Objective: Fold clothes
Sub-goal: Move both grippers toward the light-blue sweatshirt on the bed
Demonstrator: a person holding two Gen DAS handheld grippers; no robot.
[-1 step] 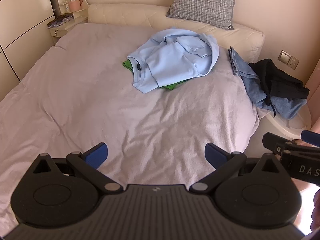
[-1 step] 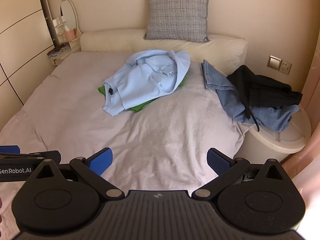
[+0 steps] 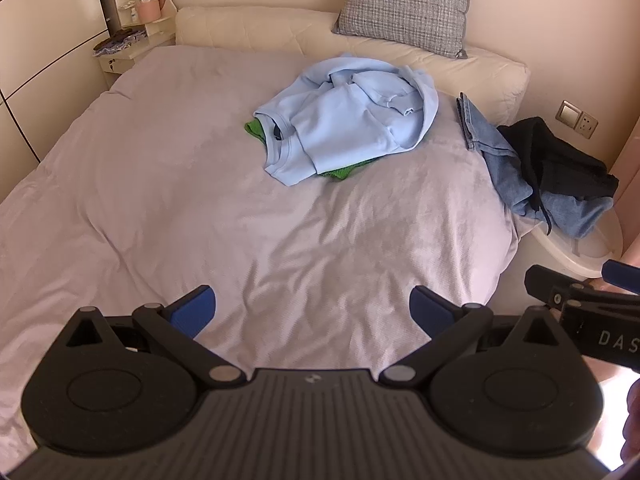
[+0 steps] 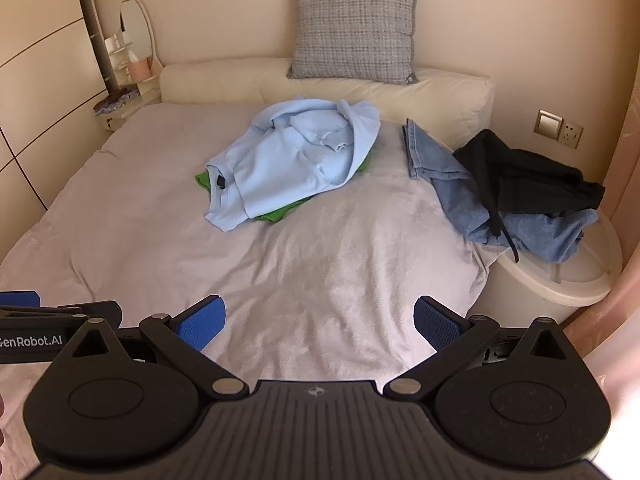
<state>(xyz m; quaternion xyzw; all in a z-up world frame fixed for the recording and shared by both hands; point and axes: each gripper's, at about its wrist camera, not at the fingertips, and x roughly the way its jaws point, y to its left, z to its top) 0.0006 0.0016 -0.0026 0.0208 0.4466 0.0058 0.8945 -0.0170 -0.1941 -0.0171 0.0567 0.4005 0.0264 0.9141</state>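
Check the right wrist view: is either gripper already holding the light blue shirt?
No, the light blue shirt lies crumpled on the bed, far ahead of the open right gripper, and the left gripper is also open and empty.

Nothing has changed: clothes and both claws sit exactly as before

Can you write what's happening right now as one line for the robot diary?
stage: before first grasp | left gripper: open, empty | right gripper: open, empty | light blue shirt: crumpled on bed, atop green garment
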